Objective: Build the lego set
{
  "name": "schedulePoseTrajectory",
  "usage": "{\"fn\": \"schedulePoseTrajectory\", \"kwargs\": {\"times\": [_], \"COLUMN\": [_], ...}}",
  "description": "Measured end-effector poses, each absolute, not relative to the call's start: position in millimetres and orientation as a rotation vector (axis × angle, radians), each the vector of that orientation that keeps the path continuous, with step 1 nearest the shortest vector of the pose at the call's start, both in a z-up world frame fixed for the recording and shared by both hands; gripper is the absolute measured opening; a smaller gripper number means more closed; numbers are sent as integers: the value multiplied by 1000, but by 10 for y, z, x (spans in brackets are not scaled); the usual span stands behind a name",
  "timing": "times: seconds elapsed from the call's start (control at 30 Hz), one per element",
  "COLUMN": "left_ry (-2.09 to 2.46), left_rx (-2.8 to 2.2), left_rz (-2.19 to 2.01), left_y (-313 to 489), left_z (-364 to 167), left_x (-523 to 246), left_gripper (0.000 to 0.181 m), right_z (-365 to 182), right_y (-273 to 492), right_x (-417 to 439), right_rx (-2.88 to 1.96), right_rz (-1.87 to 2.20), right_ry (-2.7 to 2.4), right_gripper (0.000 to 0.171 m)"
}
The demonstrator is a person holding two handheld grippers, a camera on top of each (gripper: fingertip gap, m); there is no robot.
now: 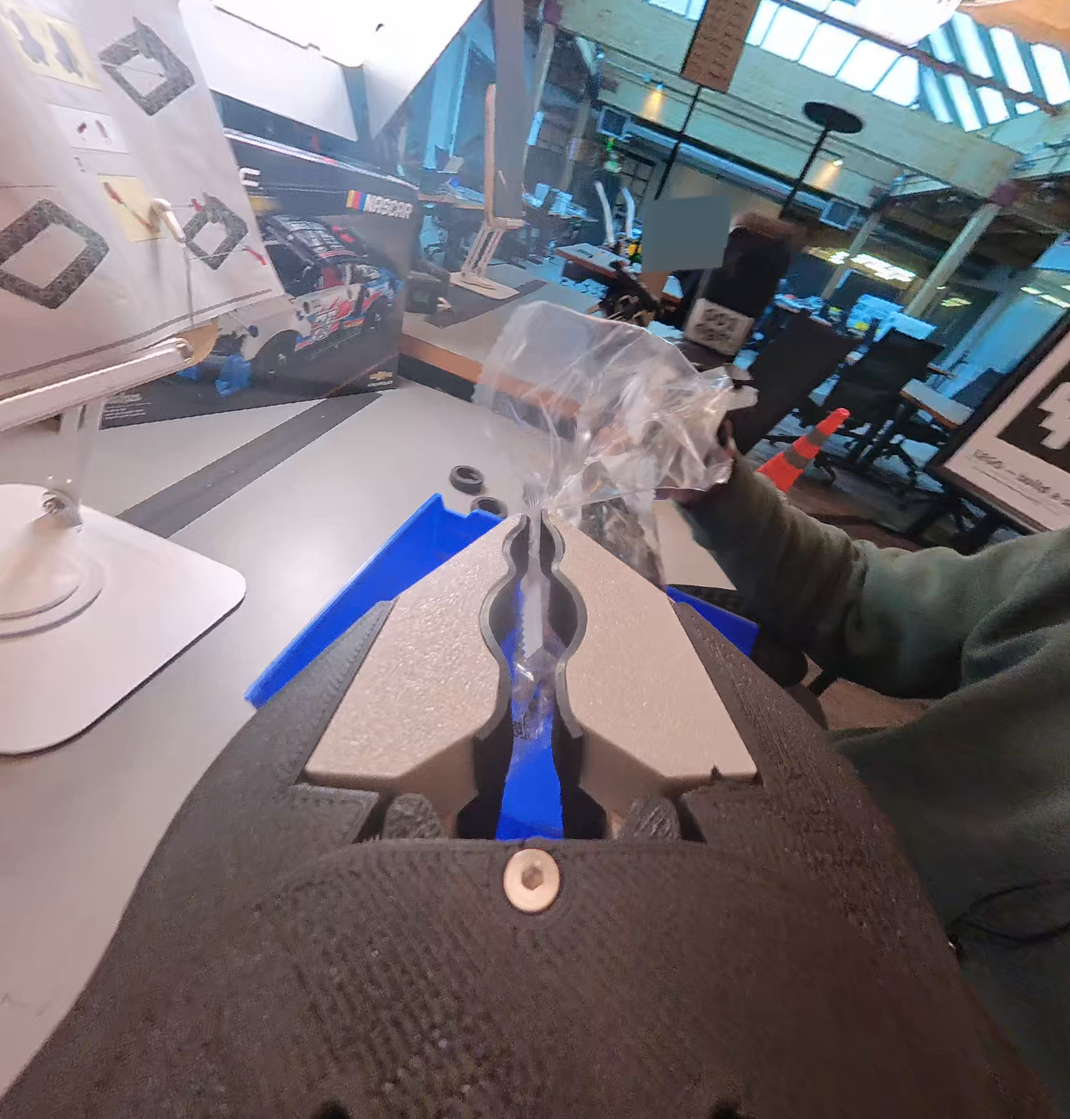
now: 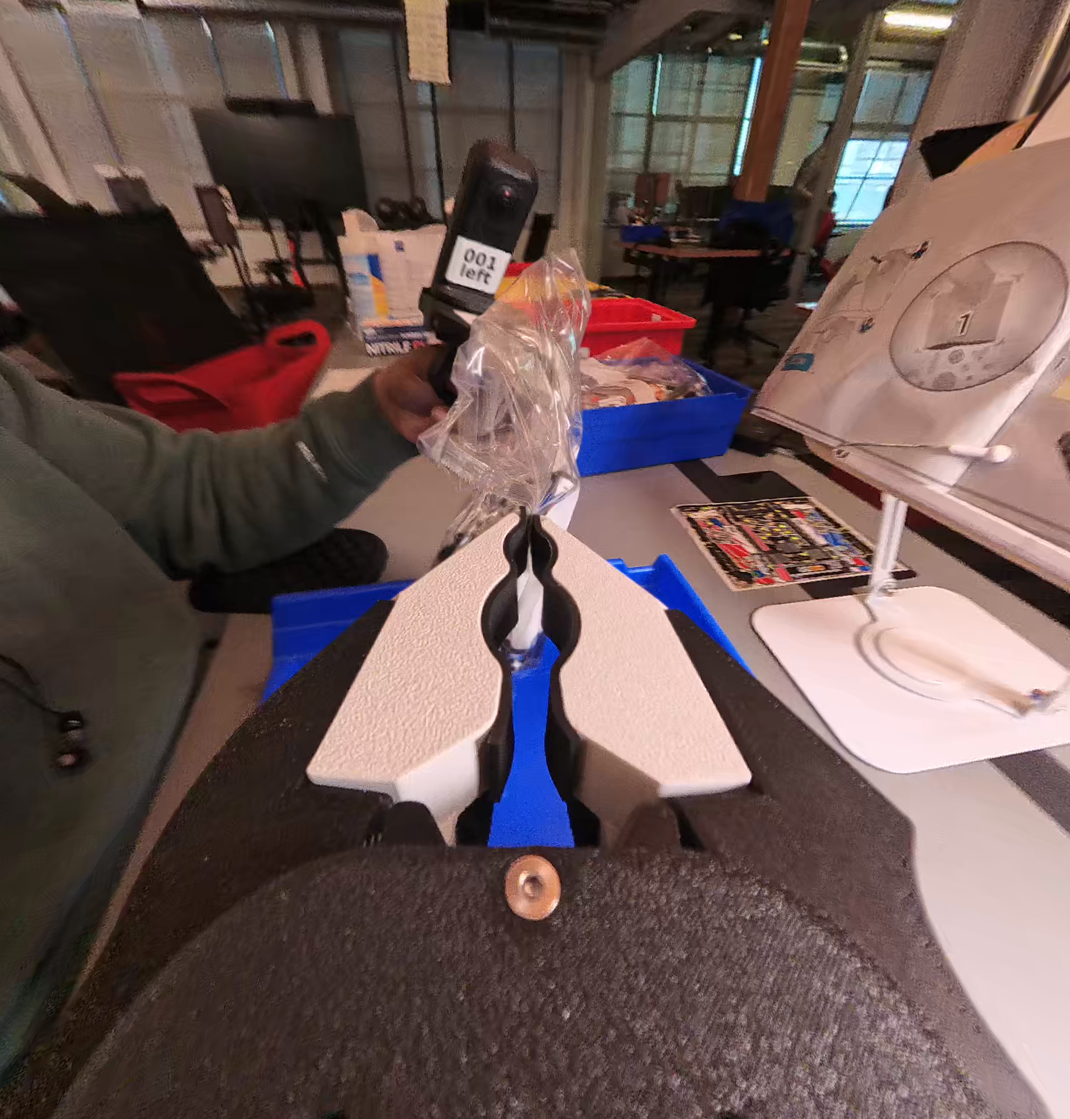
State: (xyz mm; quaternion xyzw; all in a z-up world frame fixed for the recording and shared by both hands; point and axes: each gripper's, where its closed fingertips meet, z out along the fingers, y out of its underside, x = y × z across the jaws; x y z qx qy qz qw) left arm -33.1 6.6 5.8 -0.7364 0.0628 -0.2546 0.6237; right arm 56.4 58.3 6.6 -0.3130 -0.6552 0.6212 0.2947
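Observation:
A clear plastic bag hangs above a blue tray. My left gripper is shut on one edge of the bag. My right gripper is shut on another edge of the same bag, above the blue tray. The bag is crumpled and held up in the air between both grippers. Small dark parts show dimly in its lower part. Two black tyre rings lie on the table behind the tray. The instruction booklet stands on a white stand to the left.
The set's box with a race car picture stands at the back. A sticker sheet lies on the table by the stand's base. A second blue bin with bags and a red bin stand farther back.

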Motion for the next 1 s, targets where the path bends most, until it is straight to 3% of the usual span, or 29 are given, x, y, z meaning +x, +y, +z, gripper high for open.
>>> {"fn": "schedulePoseTrajectory", "kwargs": {"times": [0.27, 0.87, 0.93, 1.0], "left_ry": [221, 144, 124, 110], "left_rx": [-1633, -1679, -1682, -1687], "left_rz": [-555, -673, -648, -620], "left_y": [-2, -46, -57, -64], "left_z": [244, 189, 192, 195], "left_x": [-247, -290, -341, -378], "left_gripper": [0, 0, 0, 0], "right_z": [229, -143, -211, -217], "right_y": [836, 1057, 1138, 1031], "right_x": [598, 337, 324, 381], "right_rx": [-993, -1158, -1172, -1120], "right_rz": [2044, 1895, 1772, 1675], "right_ry": [-1616, -1658, -1620, -1645], "right_gripper": [0, 0, 7, 27]}}
